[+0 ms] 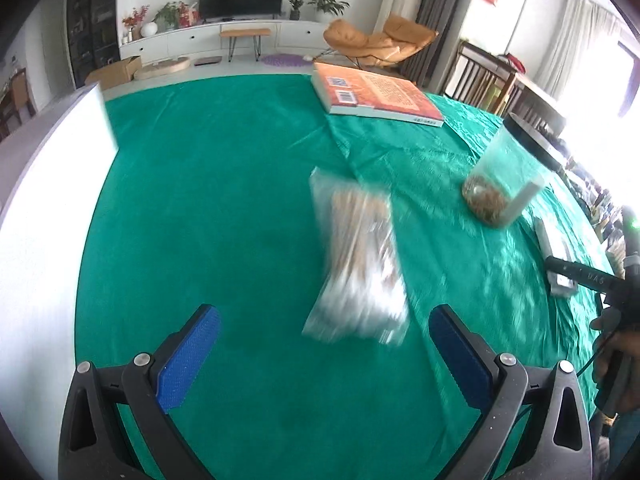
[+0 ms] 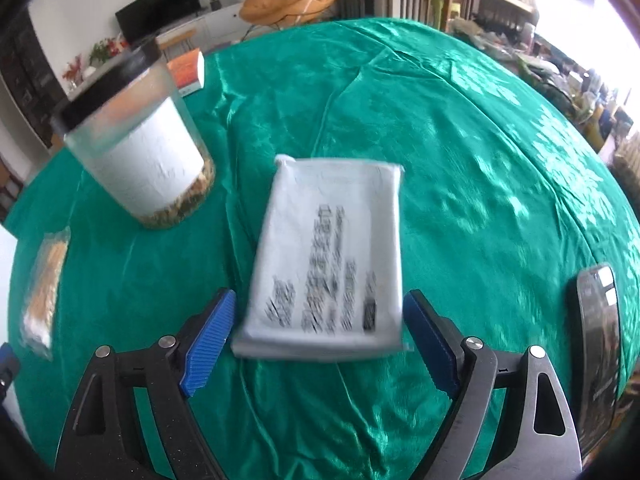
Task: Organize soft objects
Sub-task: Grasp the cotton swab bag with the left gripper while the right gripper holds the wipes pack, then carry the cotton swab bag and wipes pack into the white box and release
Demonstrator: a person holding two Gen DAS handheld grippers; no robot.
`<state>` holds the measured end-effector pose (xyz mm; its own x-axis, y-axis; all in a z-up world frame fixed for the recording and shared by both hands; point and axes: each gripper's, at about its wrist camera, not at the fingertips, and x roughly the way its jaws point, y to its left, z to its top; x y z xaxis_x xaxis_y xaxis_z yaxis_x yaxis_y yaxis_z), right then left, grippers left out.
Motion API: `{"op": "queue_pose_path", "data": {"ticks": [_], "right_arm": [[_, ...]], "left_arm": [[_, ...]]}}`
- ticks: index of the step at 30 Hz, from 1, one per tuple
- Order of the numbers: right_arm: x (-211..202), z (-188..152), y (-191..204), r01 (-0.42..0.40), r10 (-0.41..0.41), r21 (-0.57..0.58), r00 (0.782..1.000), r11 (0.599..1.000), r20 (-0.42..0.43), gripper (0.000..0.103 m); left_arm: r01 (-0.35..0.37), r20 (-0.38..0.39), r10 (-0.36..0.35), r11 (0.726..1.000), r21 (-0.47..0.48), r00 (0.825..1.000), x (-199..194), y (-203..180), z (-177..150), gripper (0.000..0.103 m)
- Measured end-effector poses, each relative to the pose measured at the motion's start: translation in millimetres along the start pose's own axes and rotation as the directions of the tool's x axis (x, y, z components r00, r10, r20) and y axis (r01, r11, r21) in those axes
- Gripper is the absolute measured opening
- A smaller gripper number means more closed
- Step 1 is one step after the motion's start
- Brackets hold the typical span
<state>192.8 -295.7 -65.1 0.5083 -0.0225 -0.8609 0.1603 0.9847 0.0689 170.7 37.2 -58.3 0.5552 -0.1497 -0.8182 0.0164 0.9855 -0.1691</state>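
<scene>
A clear plastic bag of tan sticks (image 1: pixel 360 260) lies on the green tablecloth (image 1: pixel 220 200), blurred, just ahead of my open, empty left gripper (image 1: pixel 324 344). It also shows at the left edge of the right wrist view (image 2: pixel 42 292). A white soft packet with black print (image 2: pixel 332 260) lies flat on the cloth, its near end between the blue pads of my open right gripper (image 2: pixel 320 332), not touching them. The packet's edge shows far right in the left wrist view (image 1: pixel 556 252).
A clear jar with a black lid and white label (image 2: pixel 140 148) stands left of the packet; it also shows in the left wrist view (image 1: pixel 504 176). An orange book (image 1: pixel 376 94) lies at the far side. A dark phone (image 2: pixel 600 344) lies at right. A white board (image 1: pixel 44 184) stands at left.
</scene>
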Motion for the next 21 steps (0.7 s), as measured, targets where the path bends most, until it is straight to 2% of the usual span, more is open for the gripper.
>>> {"op": "queue_pose_path", "data": {"ticks": [2,3,6,7,8,9,10,11,13,16,19,21], "right_arm": [[10,13,3,0.007,-0.009,-0.032,0.999,0.999,-0.051,0.083],[13,17,4,0.024,-0.027,-0.051,0.998,0.998,-0.058,0.069],[14,25,6,0.032,-0.037,-0.091,0.998,0.995,-0.052,0.067],[11,27,5,0.028,-0.032,-0.084,0.999,0.996,-0.043,0.067],[5,29,3,0.03,-0.032,-0.075,0.999,0.997,-0.021,0.065],[-4,30,1,0.046,-0.044,-0.067,0.999,0.997,0.019,0.065],[-17,34,-1,0.065,-0.06,-0.058,0.995,0.996,0.079,0.065],[-28,36,-4,0.073,-0.067,-0.047,0.99,0.996,0.126,0.065],[-50,44,-9,0.074,-0.069,-0.024,0.982,0.997,0.178,0.065],[-89,55,-1,0.032,-0.023,-0.035,0.976,0.999,0.217,0.065],[-135,49,48,-0.042,0.076,-0.155,0.971,0.987,0.226,0.065],[-159,34,90,-0.117,0.17,-0.238,0.962,0.964,0.214,0.065]], "left_arm": [[-0.007,-0.068,0.01,0.999,0.045,0.998,24,-14,16,0.103],[-0.02,-0.097,0.027,0.997,0.07,0.995,35,-19,19,0.103],[-0.097,-0.159,0.123,0.982,0.164,0.98,69,-35,25,0.1],[-0.091,-0.146,0.115,0.982,0.165,0.983,71,-36,25,0.09],[-0.083,-0.121,0.102,0.985,0.151,0.987,69,-35,25,0.072],[-0.085,-0.097,0.1,0.985,0.151,0.99,65,-36,24,0.061],[-0.072,-0.093,0.087,0.986,0.153,0.992,62,-36,23,0.042],[-0.054,-0.095,0.068,0.988,0.147,0.993,57,-35,23,0.036],[0.005,-0.08,0.003,0.995,0.102,0.997,38,-27,23,0.035],[0.08,0.0,-0.08,0.996,0.045,0.997,-13,-9,22,0.035],[0.14,0.085,-0.139,0.99,-0.006,0.987,-81,24,17,0.035],[0.134,0.134,-0.129,0.991,-0.023,0.982,-122,50,10,0.035]]}}
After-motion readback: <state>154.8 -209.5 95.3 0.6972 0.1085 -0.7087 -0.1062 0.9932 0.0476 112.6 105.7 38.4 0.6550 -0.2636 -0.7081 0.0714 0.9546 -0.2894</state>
